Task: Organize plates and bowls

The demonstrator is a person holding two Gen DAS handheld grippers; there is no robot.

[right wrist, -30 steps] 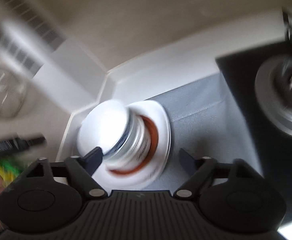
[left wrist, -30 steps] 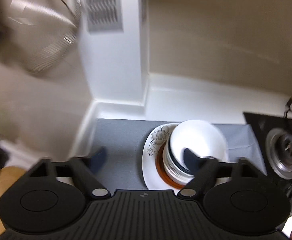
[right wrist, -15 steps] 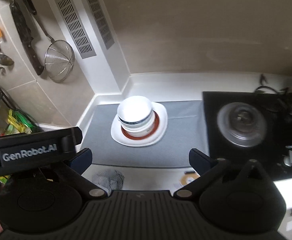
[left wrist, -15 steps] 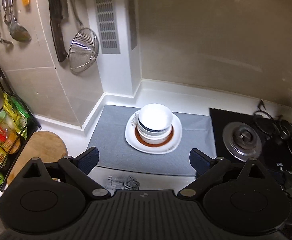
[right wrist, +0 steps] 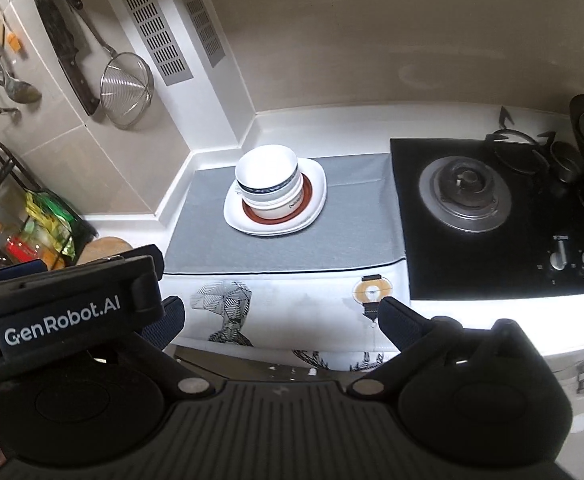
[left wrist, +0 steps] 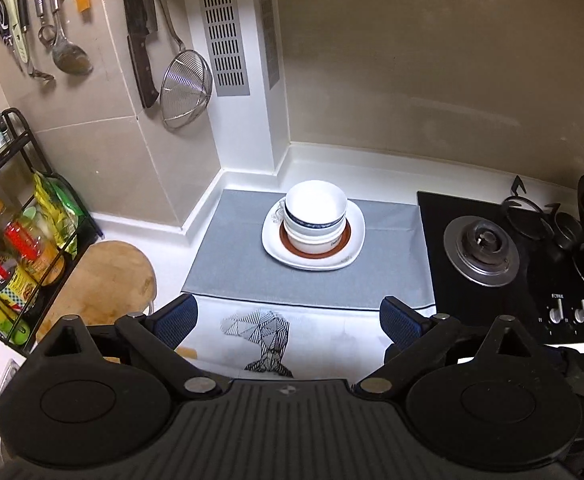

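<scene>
Hovering apart and empty, left tongs [left wrist: 288, 320] and right tongs [right wrist: 280, 320] face the stacked bowls [left wrist: 315, 216], frame centre, roughly equidistant.

The stacked white ceramic bowls [left wrist: 315, 216] look glossy and smooth, as does the white glazed plate [left wrist: 350, 256] under them with its brown ring. They sit on a matt grey cloth mat [left wrist: 228, 264]. The black cooktop [left wrist: 472, 300] is glossy glass with a dull metal burner [left wrist: 481, 249]. The round wooden board [left wrist: 104, 280] looks matt; the wire-mesh strainer [left wrist: 186, 88] is shiny steel.
</scene>
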